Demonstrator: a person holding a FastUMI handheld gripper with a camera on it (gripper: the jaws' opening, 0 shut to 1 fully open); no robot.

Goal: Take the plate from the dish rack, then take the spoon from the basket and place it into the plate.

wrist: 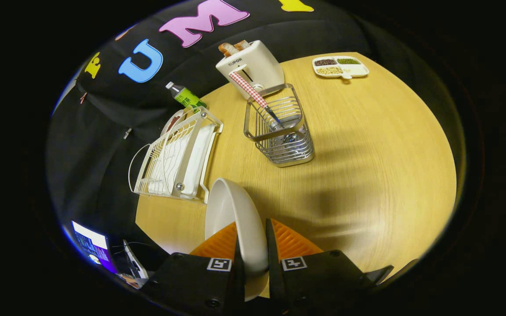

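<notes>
Gripper view: gripper (253,245) closed on one white plate (234,219), both orange fingers (218,243) pressed on its rim, one on each face. Plate held on edge between the fingers, tilted and clear of the round wooden table (367,175) below, probably because a thin rim is the only part two fingers can pinch. Out of the rack already, then, and not yet set down.

Just beyond the plate, to the left: one white wire dish rack (174,158), slots running away from the gripper, apparently so dishes stand upright and lift out by the edge. One more dish-like shape at its far end (too foreshortened to name for sure).

Ahead and slightly right: one metal wire basket (279,131), standing upright. Inside, one spoon (257,98) with a red-and-white checked handle, bowl down, handle leaning out over the far-left rim, which leaves the handle free to be grabbed.

Farther off, past the basket: one cream toaster (251,66) with two slices of bread (233,47) sticking up. Left of it, one green-labelled bottle (185,96) lying at the table's edge. Far right: one divided tray (341,66), three compartments holding beans or grains, a fourth seemingly bare.

Likely next need: flat placement of the plate on open table before any reach for the spoon.
</notes>
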